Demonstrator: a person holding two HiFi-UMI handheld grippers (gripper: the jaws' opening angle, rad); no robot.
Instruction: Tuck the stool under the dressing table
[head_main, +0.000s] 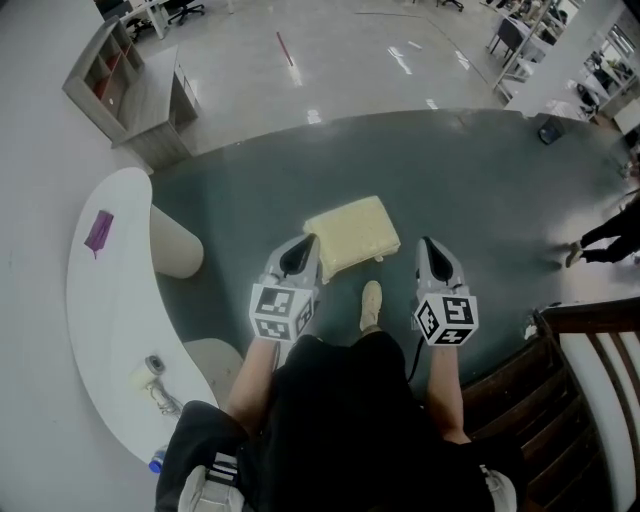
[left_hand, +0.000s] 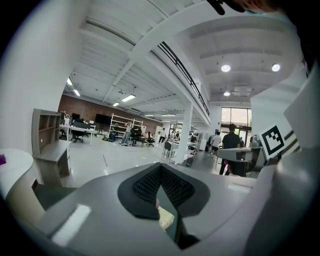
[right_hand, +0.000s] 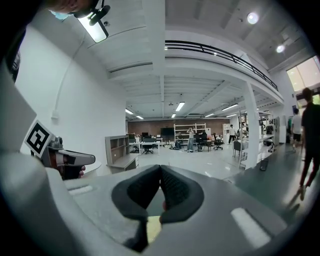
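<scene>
Right gripper (right_hand: 161, 171) has its black ribbed pads pressed tip to tip, nothing pinched. A pale yellow surface (right_hand: 153, 228) peeks through the gap underneath. Left gripper (right_hand: 80, 159) pokes in from the left, with a grey shelf unit (right_hand: 119, 148) behind it. There's a person (right_hand: 309, 140) mid-stride at far right.

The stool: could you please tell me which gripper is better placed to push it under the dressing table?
Probably the right gripper: it is at the stool's side away from the dressing table, so could push it there. The left gripper is on the table's side.
</scene>
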